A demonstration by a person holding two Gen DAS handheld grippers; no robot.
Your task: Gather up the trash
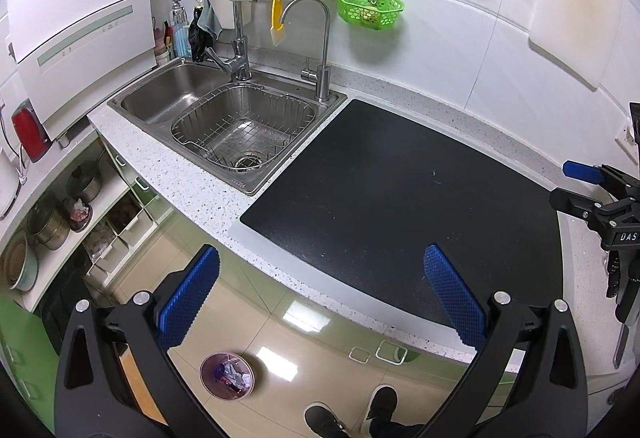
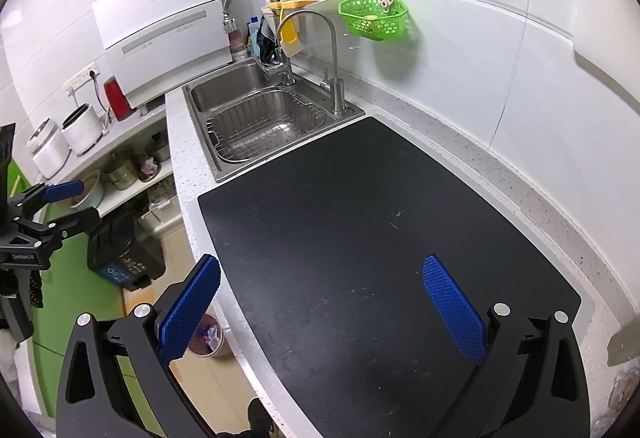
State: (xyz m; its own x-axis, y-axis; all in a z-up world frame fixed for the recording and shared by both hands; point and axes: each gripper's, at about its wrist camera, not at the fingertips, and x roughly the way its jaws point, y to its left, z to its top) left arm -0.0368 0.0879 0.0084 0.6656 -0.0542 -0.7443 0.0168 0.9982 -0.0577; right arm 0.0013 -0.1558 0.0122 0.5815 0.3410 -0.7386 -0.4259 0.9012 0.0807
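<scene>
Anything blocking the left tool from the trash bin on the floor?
Nothing visible. The left tool is open and empty above the counter edge; the trash bin stands on open floor below, rim unobstructed. The black mat carries no trash piece, only small specks.

"Panasonic" on the white dishwasher [image 1: 80, 38]; "DAS" on the right hand-held gripper [image 1: 592, 194].
</scene>
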